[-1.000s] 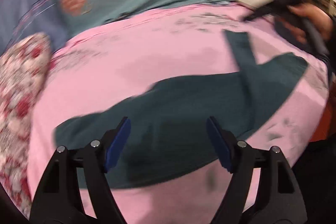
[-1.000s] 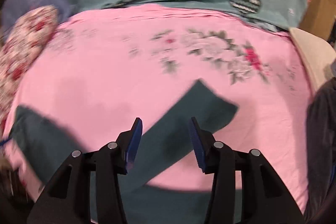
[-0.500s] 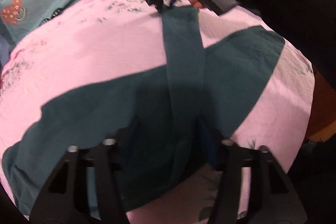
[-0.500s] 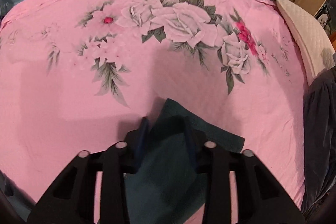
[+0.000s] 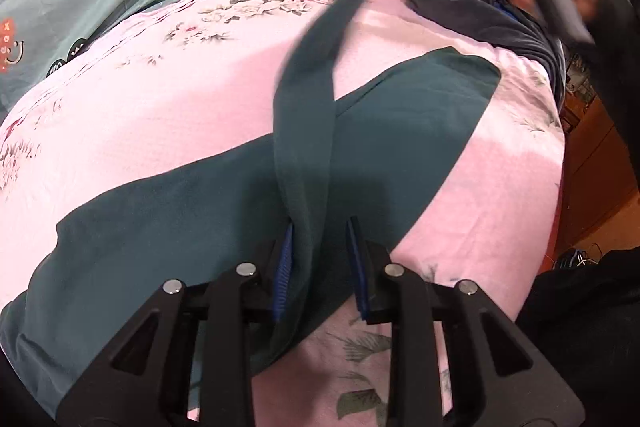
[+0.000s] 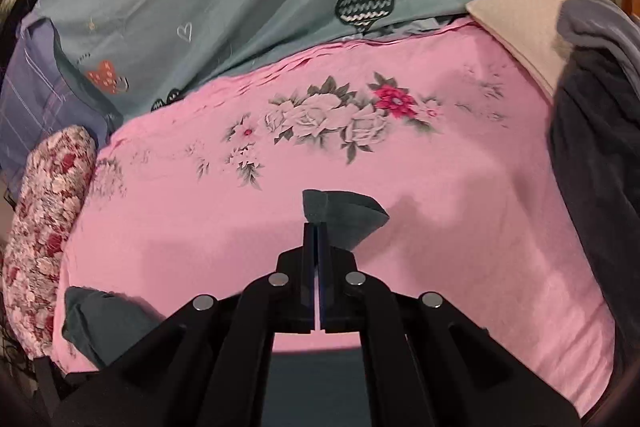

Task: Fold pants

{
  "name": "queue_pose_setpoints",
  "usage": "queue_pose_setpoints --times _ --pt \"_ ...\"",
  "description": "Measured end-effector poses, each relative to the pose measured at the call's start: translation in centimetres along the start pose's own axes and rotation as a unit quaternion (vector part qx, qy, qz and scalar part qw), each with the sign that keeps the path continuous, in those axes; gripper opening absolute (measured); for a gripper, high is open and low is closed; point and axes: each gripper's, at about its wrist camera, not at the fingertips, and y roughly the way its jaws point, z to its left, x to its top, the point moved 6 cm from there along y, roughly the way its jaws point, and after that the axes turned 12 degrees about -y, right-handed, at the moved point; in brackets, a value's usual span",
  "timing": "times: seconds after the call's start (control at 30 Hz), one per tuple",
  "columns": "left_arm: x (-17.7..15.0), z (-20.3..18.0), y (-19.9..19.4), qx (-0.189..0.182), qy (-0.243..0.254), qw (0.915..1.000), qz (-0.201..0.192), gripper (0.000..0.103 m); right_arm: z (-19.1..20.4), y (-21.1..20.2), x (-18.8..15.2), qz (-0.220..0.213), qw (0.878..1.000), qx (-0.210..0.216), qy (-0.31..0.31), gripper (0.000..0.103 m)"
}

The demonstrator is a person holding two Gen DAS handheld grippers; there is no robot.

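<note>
- The dark teal, soft knit pants (image 5: 200, 227) are lying spread across the pink floral bed sheet (image 5: 160, 107), with one leg lifted off the bed and running as a taut band (image 5: 308, 87) up toward the far right
- The right tongs (image 6: 318, 239) are pressed together on the hem of that raised leg, and a small teal corner of cloth (image 6: 344, 211) is poking out past the blue pads
- The left tongs (image 5: 320, 259) are low over the crotch and waist area, with the jaws part-way apart and a ridge of fabric rising between the blue pads (image 5: 285, 267); whether they are already gripping it I cannot tell
- The step in hand looks like carrying one leg over onto the other, with the left side anchoring the body of the garment
- To do it well, the left tongs should be pinching or pinning the fabric firmly so the pants are not sliding on the sheet
- The right tongs should be keeping the leg lightly stretched, sweeping it in a flat arc and laying the hem edge to edge on the other leg (image 5: 432, 95)
- The risk is a twist along the lifted leg, or the hem slipping out of such a shallow bite
</note>
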Motion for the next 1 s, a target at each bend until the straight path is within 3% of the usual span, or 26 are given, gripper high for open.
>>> queue_pose_setpoints --times 0.17,0.37,0.4,0.43,0.47,0.63,0.7,0.8,0.83,0.87,0.9,0.93,1.0 --pt "-0.2 -1.0 -0.4 -0.003 0.015 0.9999 -0.001 0.032 -5.9 -4.3 -7.3 -0.019 0.997 -0.004 0.072 0.001" --pt "-1.2 -2.6 1.0 0.014 0.050 0.9985 0.016 0.034 -8.3 -2.1 -15.5 0.015 0.992 0.006 0.122 0.001" --pt "-1.2 -2.6 0.9 0.011 0.048 0.9987 0.017 0.028 -8.2 -2.0 -16.0 0.014 0.992 0.008 0.123 0.001" --pt "-1.1 -2.5 0.9 0.007 0.044 0.9988 0.019 0.015 -8.2 -2.2 -16.3 0.012 0.992 0.012 0.124 0.001" --pt "-1.0 -2.5 1.0 0.008 0.041 0.9989 0.022 0.012 -8.1 -2.3 -16.3 0.009 0.992 0.012 0.123 0.001" --pt "-0.5 -3.2 -0.2 0.003 0.042 0.9990 0.014 0.010 -8.3 -4.8 -14.6 -0.033 0.993 0.015 0.109 0.001" --pt "-1.2 -3.7 0.0 0.003 0.055 0.9981 0.027 0.011 -8.8 -4.9 -15.2 -0.016 0.994 0.004 0.107 0.001" --pt "-1.8 -3.7 0.5 0.001 0.056 0.9976 0.040 0.018 -9.6 -3.4 -17.7 0.036 0.994 -0.014 0.105 0.004" --pt "-1.7 -3.7 0.1 -0.005 0.054 0.9977 0.040 0.030 -9.7 -3.2 -18.2 0.041 0.994 -0.017 0.104 0.006" --pt "-1.5 -3.7 -0.5 -0.010 0.049 0.9982 0.034 0.041 -9.7 -3.5 -18.3 0.035 0.993 -0.015 0.108 0.021" --pt "-1.1 -3.5 -1.4 -0.010 0.045 0.9988 0.018 0.065 -9.9 -4.2 -18.1 0.023 0.993 -0.021 0.113 0.035" --pt "-0.7 -3.3 -2.4 -0.006 0.042 0.9991 -0.004 0.073 -10.1 -5.1 -17.7 0.006 0.993 -0.036 0.113 0.037" --pt "0.3 -2.9 -4.3 -0.008 0.041 0.9987 -0.031 0.073 -9.9 -6.7 -16.1 -0.020 0.994 -0.045 0.097 0.037"
